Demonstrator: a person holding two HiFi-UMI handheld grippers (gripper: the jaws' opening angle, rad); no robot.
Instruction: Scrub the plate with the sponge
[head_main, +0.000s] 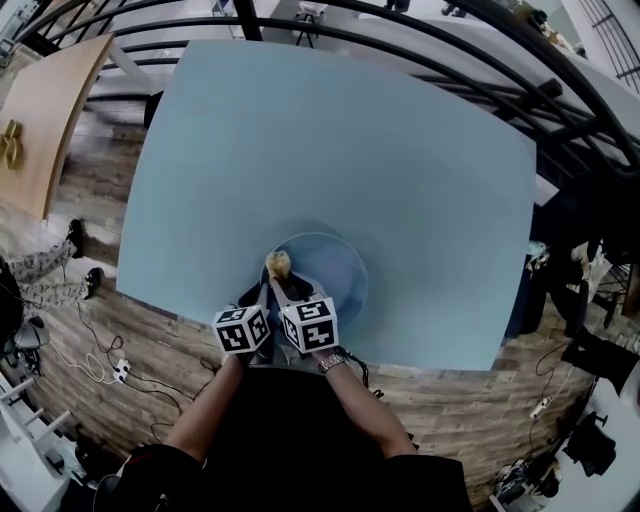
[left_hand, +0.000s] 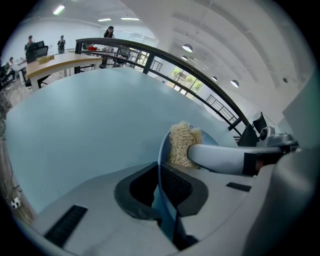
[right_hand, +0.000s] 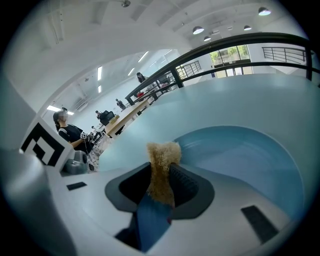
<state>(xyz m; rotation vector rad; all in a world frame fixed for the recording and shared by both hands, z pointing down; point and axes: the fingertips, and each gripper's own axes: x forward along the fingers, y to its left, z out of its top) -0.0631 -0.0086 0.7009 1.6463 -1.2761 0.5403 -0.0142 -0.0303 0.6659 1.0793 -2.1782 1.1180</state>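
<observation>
L gripper (left_hand: 160, 187) clamped on plate (head_main: 335, 275) near rim. R gripper (right_hand: 161, 185) shut on sponge (right_hand: 161, 160), pressed at plate's left rim. Scrub looks barely started; most of plate prob. left.

Sponge (head_main: 277, 263) at left rim of plate (head_main: 338, 272) (near front of table (head_main: 350, 130)).

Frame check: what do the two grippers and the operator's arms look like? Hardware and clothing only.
Left gripper and right gripper: light grey moulded shells, dark ribbed jaw pads, small black rectangular insets. Each carries a white cube with black square markers. The person wears a black short-sleeved top and a metal watch on the right wrist. No cables seen.
</observation>
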